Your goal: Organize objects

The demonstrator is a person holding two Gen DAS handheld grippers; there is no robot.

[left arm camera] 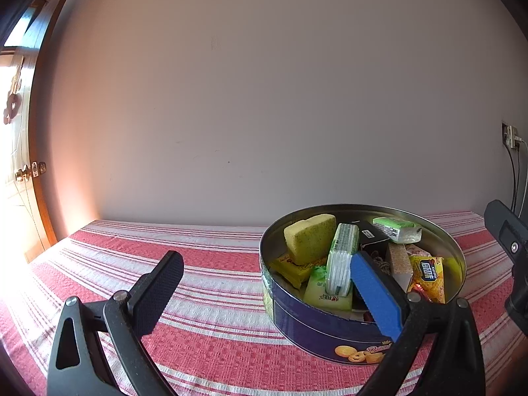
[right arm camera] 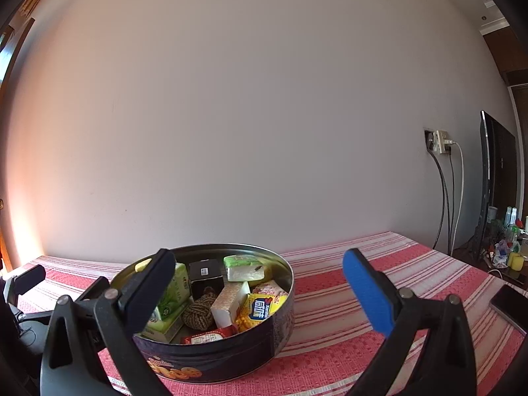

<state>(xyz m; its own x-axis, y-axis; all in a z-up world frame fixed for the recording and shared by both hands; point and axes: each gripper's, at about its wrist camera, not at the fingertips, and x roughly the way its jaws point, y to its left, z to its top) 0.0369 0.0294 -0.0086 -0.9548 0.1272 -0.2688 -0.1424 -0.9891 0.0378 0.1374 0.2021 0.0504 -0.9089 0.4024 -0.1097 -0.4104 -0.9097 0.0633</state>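
A round dark-blue cookie tin (left arm camera: 313,333) stands on a red-and-white striped cloth; it also shows in the right wrist view (right arm camera: 231,359). It holds a yellow sponge (left arm camera: 310,239), green tissue packs (left arm camera: 341,257), a black box (right arm camera: 206,272), a yellow snack packet (right arm camera: 259,308), a rope knot (right arm camera: 198,312) and other small packs. My left gripper (left arm camera: 267,292) is open and empty, with its blue finger over the tin's near rim. My right gripper (right arm camera: 260,292) is open and empty, with its black finger over the tin's left side.
A plain wall stands close behind the table. A wooden door (left arm camera: 31,151) is at far left. A wall socket with cables (right arm camera: 442,142), a dark screen (right arm camera: 495,181) and a cluttered side surface are at right. A dark phone (right arm camera: 511,307) lies at the table's right edge.
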